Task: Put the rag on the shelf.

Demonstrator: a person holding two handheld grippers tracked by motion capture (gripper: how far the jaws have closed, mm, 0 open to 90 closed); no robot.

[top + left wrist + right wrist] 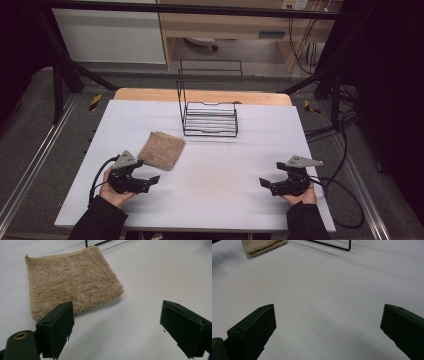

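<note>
1. Seen from the high view, the folded tan towel [161, 149] lies flat on the white table [215, 200], left of centre and well short of the far edge, where a black wire rack [209, 118] stands. The towel sits skewed, its corners toward the table's edges and its slightly longer side running from near-left to far-right. The left gripper [151, 181] rests just beside the towel's near corner, jaws apart; the right gripper [264, 183] rests near the right edge, jaws apart, nothing between them.

2. Though the left gripper view brings the towel [72, 282] close, the jaws stand wide, clamping nothing. The towel looks plush, soft, light and limp; it would likely sag, so pinching all layers at the near corner seems best.

3. While the right gripper view keeps its jaws spread over bare table, the towel [263, 245] lies well apart at the far left, the rack [332, 244] beside it.
</note>
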